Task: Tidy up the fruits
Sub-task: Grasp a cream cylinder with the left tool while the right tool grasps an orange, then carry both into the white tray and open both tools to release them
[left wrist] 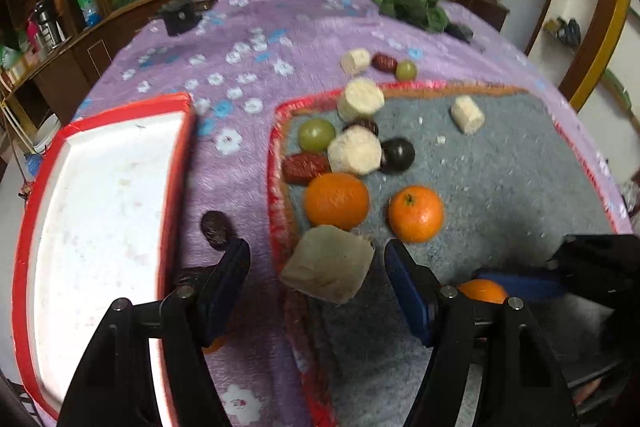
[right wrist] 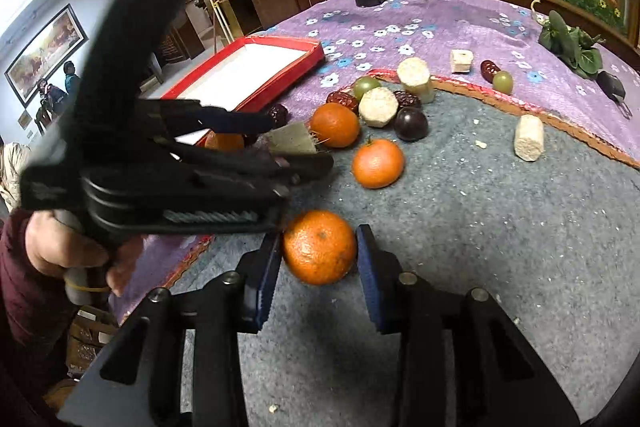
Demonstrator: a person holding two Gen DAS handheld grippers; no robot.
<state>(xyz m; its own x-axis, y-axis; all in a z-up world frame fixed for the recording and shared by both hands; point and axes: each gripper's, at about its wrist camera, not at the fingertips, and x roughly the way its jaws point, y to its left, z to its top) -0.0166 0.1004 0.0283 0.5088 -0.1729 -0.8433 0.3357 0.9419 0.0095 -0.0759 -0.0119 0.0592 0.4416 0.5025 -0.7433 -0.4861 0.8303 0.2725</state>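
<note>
Right tool (right wrist: 318,259) stands open with a mandarin (right wrist: 319,247) between its blue pads on the grey mat (right wrist: 500,227), while the left tool (left wrist: 316,259) stands open around a greyish cut piece (left wrist: 328,263) at the mat's red edge, beside the red-rimmed tray (left wrist: 100,207) on the bench.

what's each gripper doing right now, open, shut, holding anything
Left gripper: open, jaws on either side of a tan chunk, not clamped.
Right gripper: open around an orange, gap on the right side.
</note>
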